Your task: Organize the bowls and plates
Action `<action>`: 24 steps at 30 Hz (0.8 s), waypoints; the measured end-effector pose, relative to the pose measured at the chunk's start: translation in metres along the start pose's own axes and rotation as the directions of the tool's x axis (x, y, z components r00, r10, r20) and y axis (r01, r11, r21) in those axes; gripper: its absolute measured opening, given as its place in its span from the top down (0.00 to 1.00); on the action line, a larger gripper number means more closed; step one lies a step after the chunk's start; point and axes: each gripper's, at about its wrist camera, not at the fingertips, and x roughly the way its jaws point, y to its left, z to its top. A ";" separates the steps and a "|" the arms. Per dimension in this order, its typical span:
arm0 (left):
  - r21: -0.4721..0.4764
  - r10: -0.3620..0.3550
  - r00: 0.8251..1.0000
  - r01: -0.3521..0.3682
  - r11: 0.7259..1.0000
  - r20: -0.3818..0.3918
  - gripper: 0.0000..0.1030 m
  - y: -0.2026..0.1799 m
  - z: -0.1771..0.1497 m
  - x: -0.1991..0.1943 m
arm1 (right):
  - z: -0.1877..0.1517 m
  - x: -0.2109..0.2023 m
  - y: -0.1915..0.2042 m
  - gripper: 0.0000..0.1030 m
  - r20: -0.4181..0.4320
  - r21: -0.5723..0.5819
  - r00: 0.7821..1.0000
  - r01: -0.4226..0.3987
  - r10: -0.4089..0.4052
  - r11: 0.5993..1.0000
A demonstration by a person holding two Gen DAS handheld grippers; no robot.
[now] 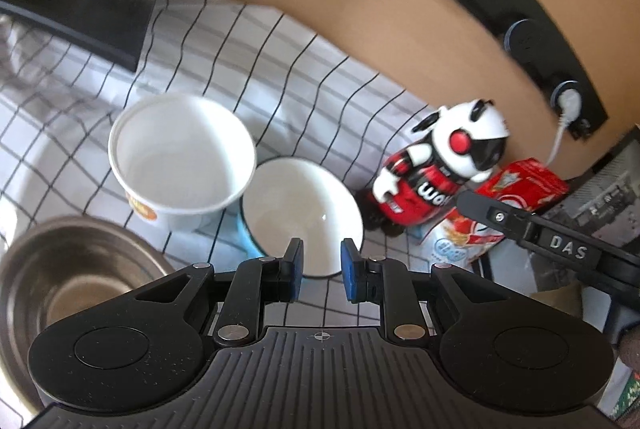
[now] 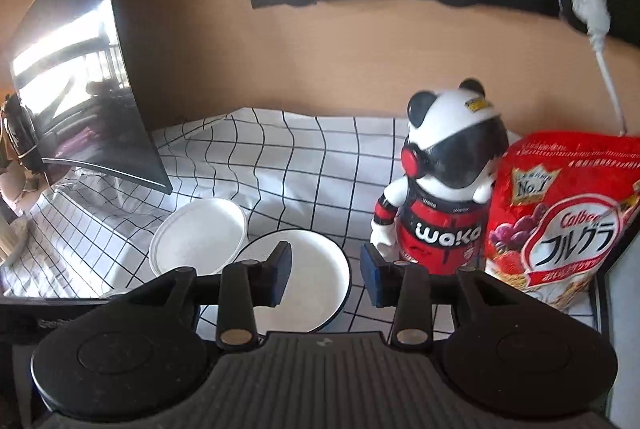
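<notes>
overhead, left gripper narrowly parted, empty, right gripper spread, empty, enamel bowl touching paper tub

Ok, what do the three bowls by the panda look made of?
Grey bowl: looks like brushed stainless steel, dull metallic sheen. Dark-rimmed white bowl: probably enamel or glazed ceramic, glossy with a sharp highlight. Tall white tub: likely paper or thin plastic, matte with a printed side.

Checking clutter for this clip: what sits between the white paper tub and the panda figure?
The enamel bowl with the dark rim sits between the white paper tub and the panda figure; both wrist views show it.
</notes>
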 end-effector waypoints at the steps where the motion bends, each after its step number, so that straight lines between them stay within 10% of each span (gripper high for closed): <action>1: -0.012 0.011 1.000 -0.012 1.000 -0.007 0.79 0.002 0.000 0.004 | 0.000 0.002 -0.001 0.63 -0.007 0.000 1.000 -0.006 0.006 1.000; 24: -0.139 0.172 0.977 -0.189 0.972 -0.125 0.79 0.048 0.021 0.112 | -0.027 0.140 -0.053 0.63 -0.276 0.211 0.954 -0.061 0.120 0.976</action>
